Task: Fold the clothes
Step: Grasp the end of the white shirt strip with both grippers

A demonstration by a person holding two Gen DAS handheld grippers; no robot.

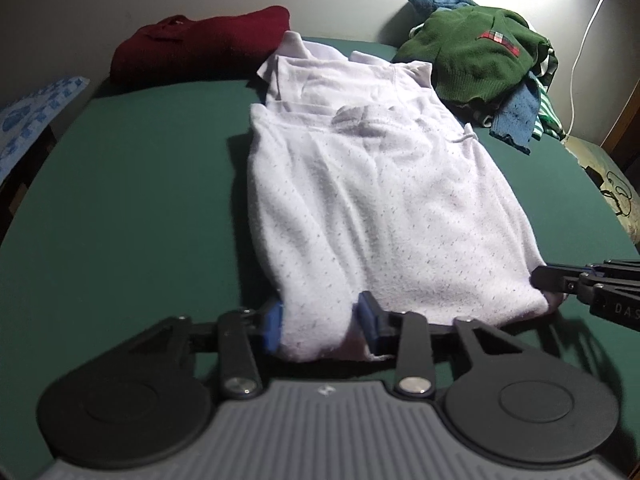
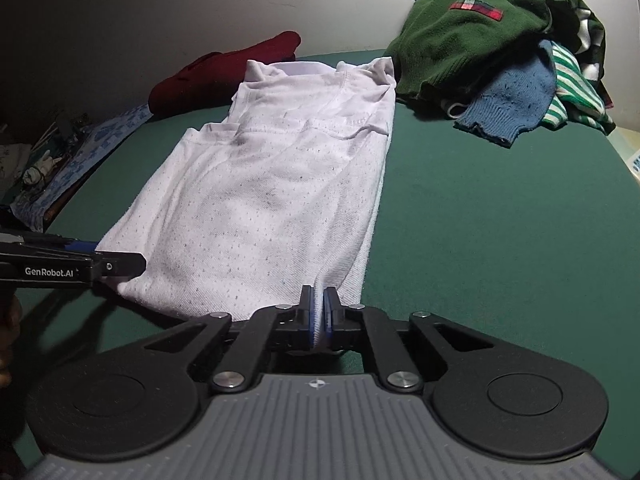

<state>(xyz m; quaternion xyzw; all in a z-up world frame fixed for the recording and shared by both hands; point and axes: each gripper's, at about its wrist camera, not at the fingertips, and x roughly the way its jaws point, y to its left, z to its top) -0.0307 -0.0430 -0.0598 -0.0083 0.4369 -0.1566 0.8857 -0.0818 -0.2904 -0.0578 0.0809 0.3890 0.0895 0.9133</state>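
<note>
A white dotted garment lies folded lengthwise on the green table, collar end toward the wall. My left gripper is shut on a bunched near-left corner of its hem, blue pads pressing the fabric from both sides. In the right wrist view, my right gripper is shut on the near-right edge of the garment, a thin strip of white cloth pinched between the pads. Each gripper also shows in the other's view: the right gripper at the hem's right corner, the left gripper at its left corner.
A folded maroon garment lies at the back left by the wall. A pile with a green sweater, a blue knit and striped cloth sits at the back right. A white cable hangs along the wall. Blue-patterned cloth lies off the table's left edge.
</note>
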